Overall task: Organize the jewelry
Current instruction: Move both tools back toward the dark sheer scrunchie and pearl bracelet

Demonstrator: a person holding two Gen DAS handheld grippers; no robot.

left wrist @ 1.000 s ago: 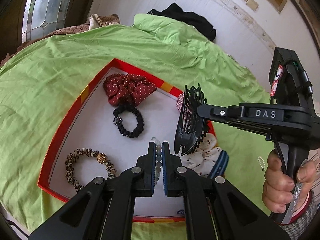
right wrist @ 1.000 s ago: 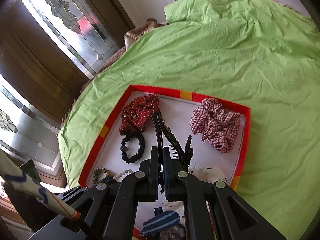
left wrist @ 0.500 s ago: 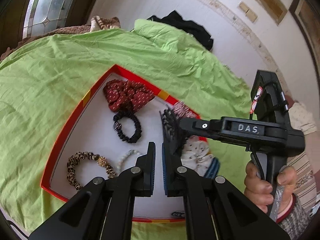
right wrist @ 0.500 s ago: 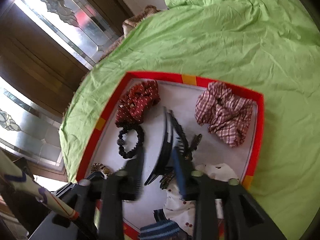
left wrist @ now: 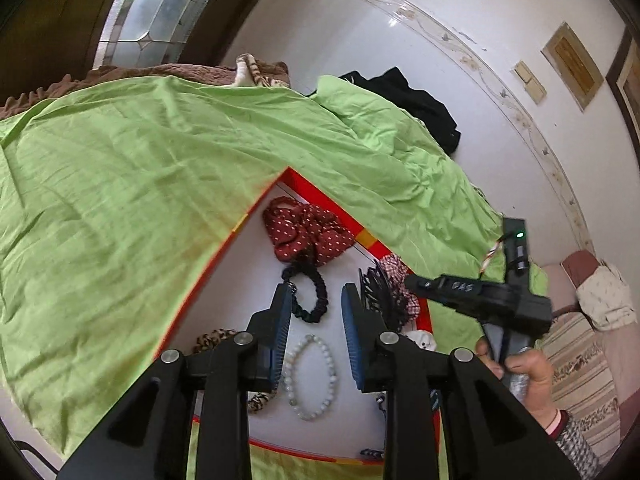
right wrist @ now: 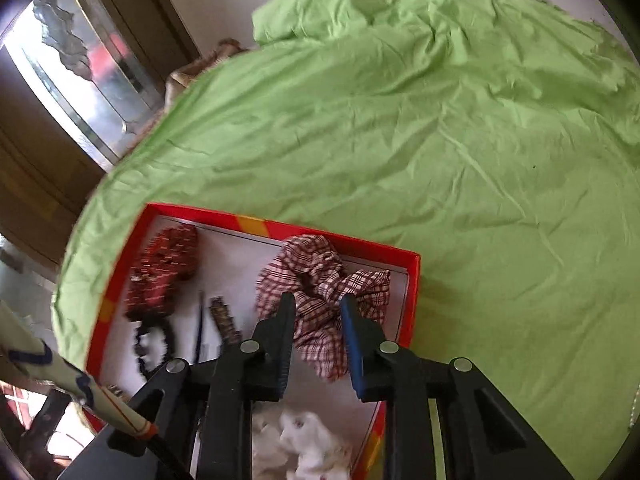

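A red-rimmed tray [left wrist: 224, 252] with a white floor sits on a green sheet [left wrist: 120, 200]. In it lie a red dotted scrunchie [left wrist: 308, 232], a black hair tie [left wrist: 310, 296], a pale bead bracelet [left wrist: 310, 380], a leopard-print band [left wrist: 212, 338], a plaid scrunchie [right wrist: 324, 292] and a black claw clip [left wrist: 378, 296]. The clip stands on edge beside the plaid scrunchie, near the tray's far-right rim.

The left gripper [left wrist: 312, 332] hovers over the tray, jaws apart, nothing between them; bracelet and hair tie show in the gap. The right gripper [right wrist: 318, 336], held in the person's hand [left wrist: 520, 372], also has its jaws apart, poised above the plaid scrunchie; contact cannot be told.
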